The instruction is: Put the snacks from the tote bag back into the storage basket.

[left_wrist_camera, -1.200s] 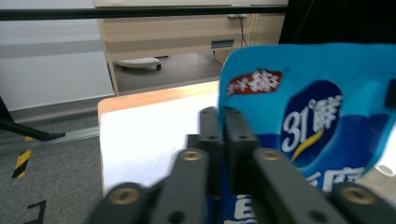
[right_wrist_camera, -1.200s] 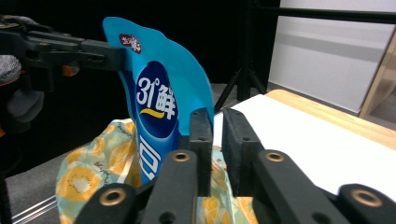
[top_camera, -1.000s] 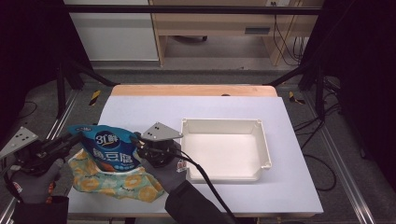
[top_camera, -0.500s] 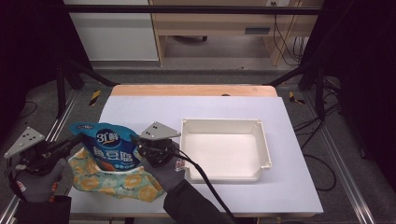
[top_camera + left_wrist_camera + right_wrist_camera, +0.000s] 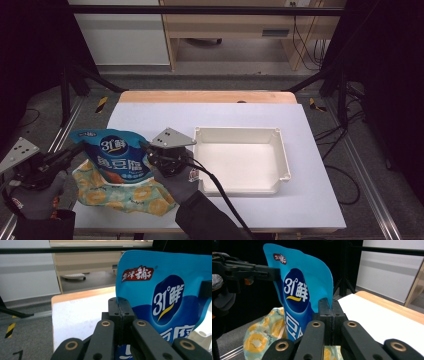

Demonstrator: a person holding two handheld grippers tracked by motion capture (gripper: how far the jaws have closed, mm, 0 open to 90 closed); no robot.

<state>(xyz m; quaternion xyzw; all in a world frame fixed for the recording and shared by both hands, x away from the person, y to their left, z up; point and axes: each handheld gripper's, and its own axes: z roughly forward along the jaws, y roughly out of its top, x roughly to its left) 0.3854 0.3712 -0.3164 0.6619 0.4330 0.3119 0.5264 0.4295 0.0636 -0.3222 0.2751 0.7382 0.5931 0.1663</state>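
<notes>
A blue snack bag (image 5: 117,155) stands upright near the table's front left corner, held by its two side edges. My left gripper (image 5: 80,146) is shut on the bag's left edge, and in the left gripper view its jaws (image 5: 120,306) pinch the bag (image 5: 160,297). My right gripper (image 5: 145,148) is shut on the bag's right edge, with its jaws (image 5: 329,306) closed on the bag (image 5: 299,290) in the right gripper view. The left gripper (image 5: 265,272) shows across the bag in that view. A yellow and teal patterned bag (image 5: 125,195) lies flat under the blue one.
A white rectangular tray (image 5: 240,131) sits right of the bags with nothing in it. The white table top (image 5: 200,112) stretches behind them to a wooden back edge. Dark frame posts stand off both sides of the table.
</notes>
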